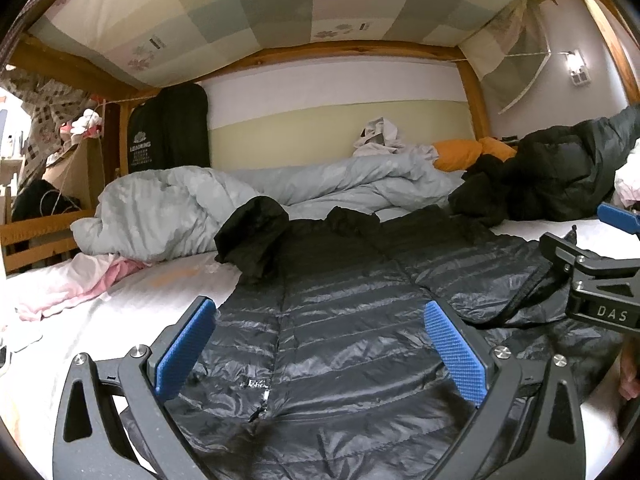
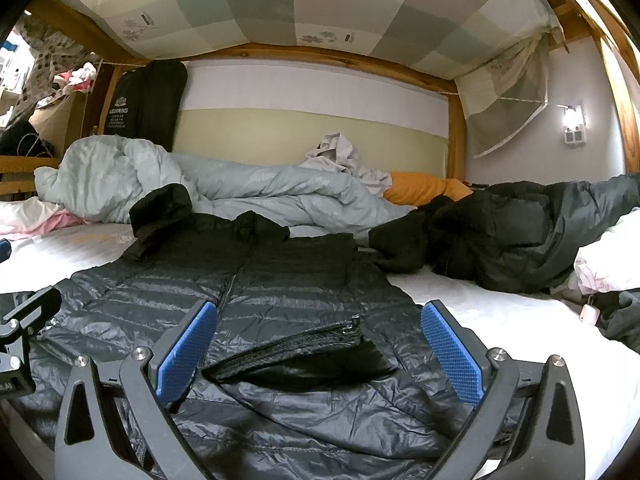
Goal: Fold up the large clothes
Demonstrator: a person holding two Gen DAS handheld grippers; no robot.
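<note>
A shiny black quilted down jacket (image 1: 340, 320) (image 2: 260, 288) lies spread on the white mattress (image 1: 152, 296) (image 2: 500, 308), its hood toward the wall and its hem toward me. My left gripper (image 1: 320, 344) hovers open just above the jacket's lower front, blue pads (image 1: 186, 344) wide apart with nothing between them. My right gripper (image 2: 320, 344) is open too, over the right side of the jacket, where a folded-over edge with a zipper (image 2: 296, 344) lies between its fingers. The right gripper's body (image 1: 592, 276) shows at the right edge of the left wrist view.
A crumpled pale grey duvet (image 1: 240, 200) (image 2: 248, 196) lies along the wall behind the jacket. Another dark coat (image 1: 552, 176) (image 2: 520, 236) is heaped at the right, near an orange pillow (image 2: 420, 188). Pink cloth (image 1: 80, 284) lies at the left. Wooden bunk posts frame the bed.
</note>
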